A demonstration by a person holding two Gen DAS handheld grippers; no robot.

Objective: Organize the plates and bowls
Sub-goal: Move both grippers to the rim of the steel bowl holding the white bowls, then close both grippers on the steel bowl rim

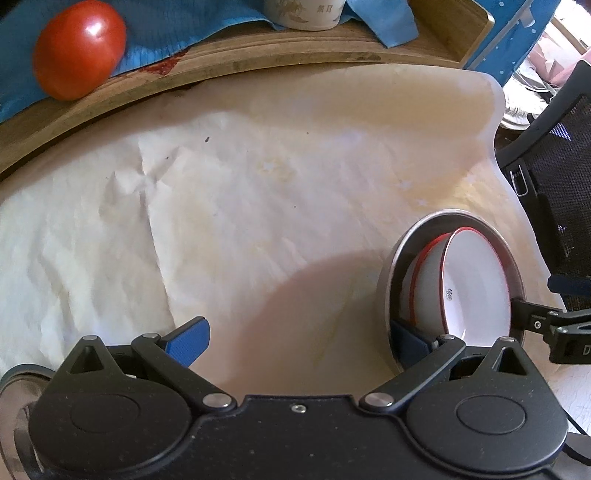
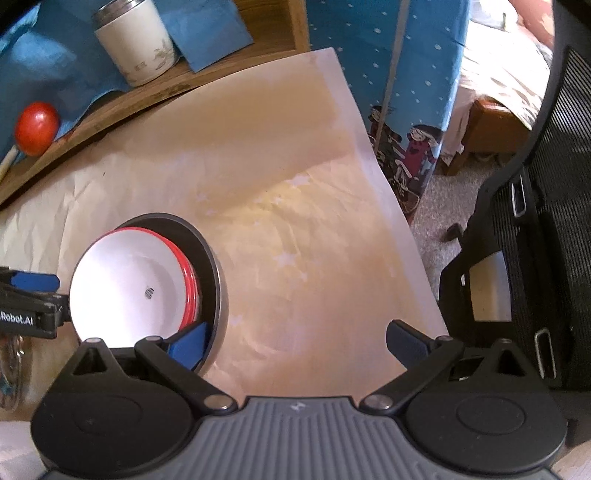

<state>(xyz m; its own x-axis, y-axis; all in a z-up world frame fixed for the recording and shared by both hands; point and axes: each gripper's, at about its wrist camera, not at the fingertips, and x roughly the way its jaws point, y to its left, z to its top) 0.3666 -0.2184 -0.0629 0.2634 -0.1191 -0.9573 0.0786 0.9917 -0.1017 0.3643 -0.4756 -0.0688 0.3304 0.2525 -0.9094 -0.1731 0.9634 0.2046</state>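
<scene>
In the left wrist view the left tool (image 1: 299,343) fills the bottom of the frame, its two blue-padded fingers spread wide with nothing between them; its right finger sits against the near rim of a grey metal plate (image 1: 402,243) at the lower right of the frame; inside that plate lie stacked white bowls with red rims (image 1: 476,280), tilted toward the right. The right tool (image 1: 554,325) enters from the right edge of that frame, one dark finger reaching to the bowls' rim; whether it touches cannot be told. The cream paper-covered counter (image 1: 258,192) spreads across the middle; a red tomato (image 1: 79,50) rests on blue cloth (image 1: 177,37) on a wooden shelf (image 1: 258,62) at the upper left, and a white cup (image 1: 304,14) stands at the top centre.

In the right wrist view the right tool (image 2: 297,343) is likewise wide open and empty at the bottom of the frame; its left finger overlaps the plate's (image 2: 218,280) near rim; the bowls (image 2: 125,288) sit in the plate at the lower left; the left tool (image 2: 33,295) comes in from the left edge beside them; a black mesh chair (image 2: 546,221) stands at the right edge.
</scene>
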